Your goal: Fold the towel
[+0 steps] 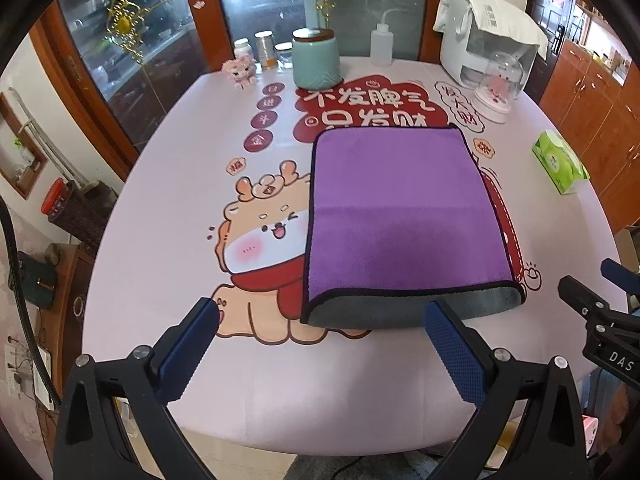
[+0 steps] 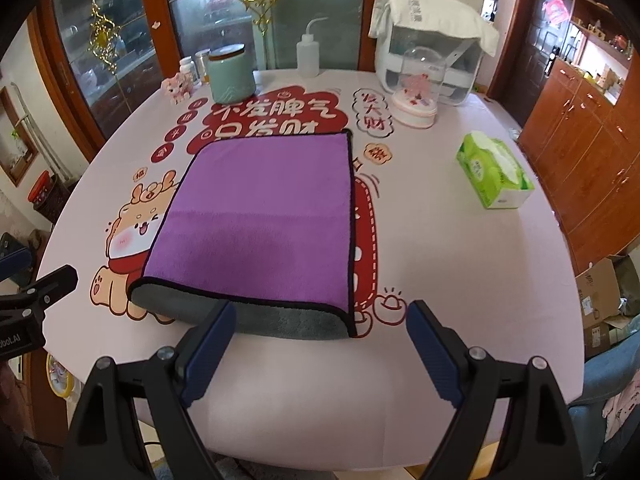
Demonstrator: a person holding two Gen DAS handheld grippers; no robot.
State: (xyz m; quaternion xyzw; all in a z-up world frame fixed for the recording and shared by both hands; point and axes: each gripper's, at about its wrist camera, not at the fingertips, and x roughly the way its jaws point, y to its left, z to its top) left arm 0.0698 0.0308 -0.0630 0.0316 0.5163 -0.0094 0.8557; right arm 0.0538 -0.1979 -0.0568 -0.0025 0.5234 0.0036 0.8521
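Observation:
A purple towel (image 1: 404, 208) with a grey underside and black hem lies flat on the table, folded over so the grey layer shows at its near edge. It also shows in the right wrist view (image 2: 264, 216). My left gripper (image 1: 322, 316) is open and empty, just short of the towel's near edge, its right finger by the near right corner. My right gripper (image 2: 322, 314) is open and empty, straddling the towel's near right corner. The right gripper shows at the right edge of the left wrist view (image 1: 592, 292).
The table (image 1: 160, 184) has a pale cloth with cartoon prints. At the back stand a teal jar (image 1: 316, 58), a squeeze bottle (image 1: 380, 46), a white appliance (image 1: 480, 36) and a glass dome (image 1: 498, 88). A green tissue box (image 2: 494, 170) sits at the right.

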